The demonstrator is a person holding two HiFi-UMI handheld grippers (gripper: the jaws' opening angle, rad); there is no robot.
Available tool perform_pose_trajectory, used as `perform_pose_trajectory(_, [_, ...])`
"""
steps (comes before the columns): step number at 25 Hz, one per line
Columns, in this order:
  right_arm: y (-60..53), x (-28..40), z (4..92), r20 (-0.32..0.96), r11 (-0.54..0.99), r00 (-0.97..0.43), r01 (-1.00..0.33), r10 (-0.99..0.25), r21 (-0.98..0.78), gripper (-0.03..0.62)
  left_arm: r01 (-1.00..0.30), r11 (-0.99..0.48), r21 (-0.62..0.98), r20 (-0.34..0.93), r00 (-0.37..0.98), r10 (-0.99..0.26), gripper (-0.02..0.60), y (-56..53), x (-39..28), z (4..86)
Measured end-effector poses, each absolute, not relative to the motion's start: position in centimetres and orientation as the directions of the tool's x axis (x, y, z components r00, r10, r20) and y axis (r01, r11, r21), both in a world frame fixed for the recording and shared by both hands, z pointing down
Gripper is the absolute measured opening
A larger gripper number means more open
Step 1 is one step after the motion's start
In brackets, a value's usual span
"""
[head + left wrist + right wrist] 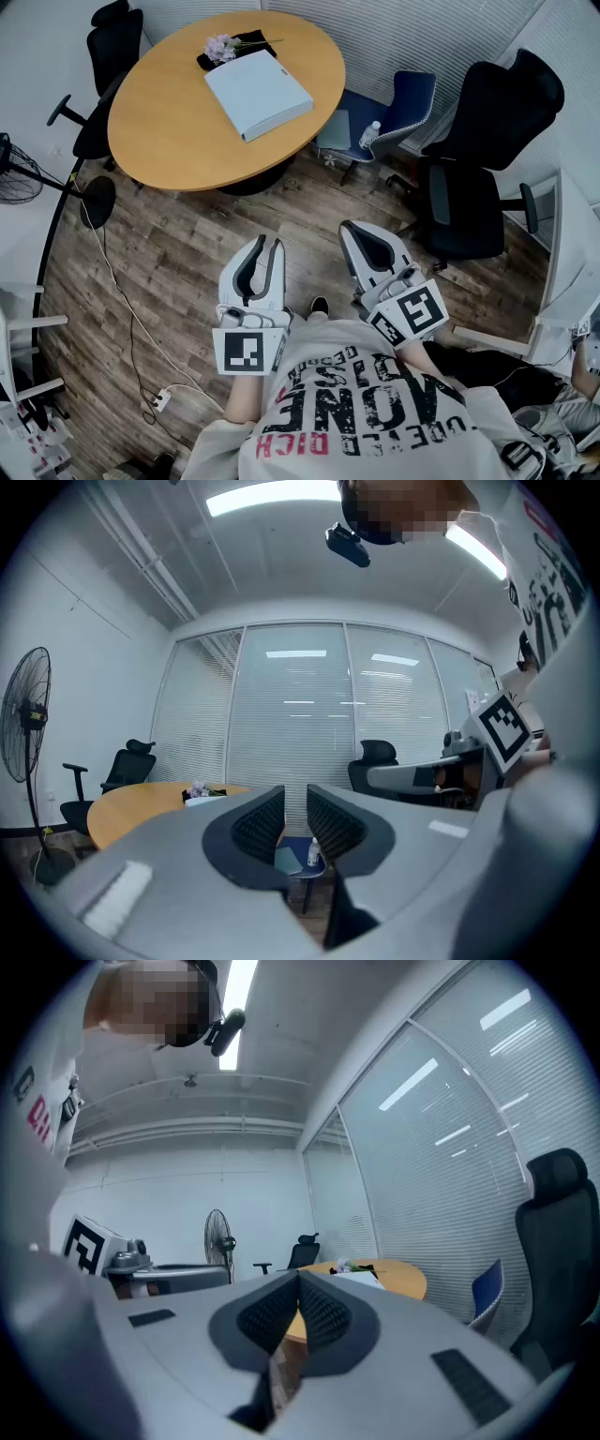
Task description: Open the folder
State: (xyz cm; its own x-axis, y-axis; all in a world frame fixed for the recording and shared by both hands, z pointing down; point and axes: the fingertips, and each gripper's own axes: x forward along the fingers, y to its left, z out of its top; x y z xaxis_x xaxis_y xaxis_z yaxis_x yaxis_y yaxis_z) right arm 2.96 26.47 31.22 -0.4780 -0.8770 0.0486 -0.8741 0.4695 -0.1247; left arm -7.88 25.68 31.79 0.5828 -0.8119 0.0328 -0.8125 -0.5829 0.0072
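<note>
A closed light blue folder lies flat on the round wooden table, far ahead of both grippers. Behind it on the table are a small bunch of purple flowers and a black object. Both grippers are held level close to the person's body, above the wood floor and well short of the table. My left gripper stands open by a narrow gap with nothing between its pads. The jaws of my right gripper meet at the tips, empty. From both gripper views the folder looks small and distant.
A blue chair holding a water bottle stands right of the table, with a black office chair beside it. More black chairs stand at the far left. A fan, a cable and a power strip are at the left.
</note>
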Motion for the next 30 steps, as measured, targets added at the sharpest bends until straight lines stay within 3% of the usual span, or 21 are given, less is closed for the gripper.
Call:
perform_pose_trajectory(12, [28.4,1.4,30.1,0.043,0.461,-0.468,-0.880,-0.883,-0.113,0.012,-0.797,-0.604,0.010,0.025,0.604,-0.796,0.083,27.3,-8.8,30.5])
perform_pose_trajectory(30, [30.5,4.7,30.2,0.011,0.438,-0.443,-0.889,-0.896,-0.130,0.014,-0.779,-0.626,0.018,-0.016,0.626,-0.779,0.069,29.4,-5.1,30.0])
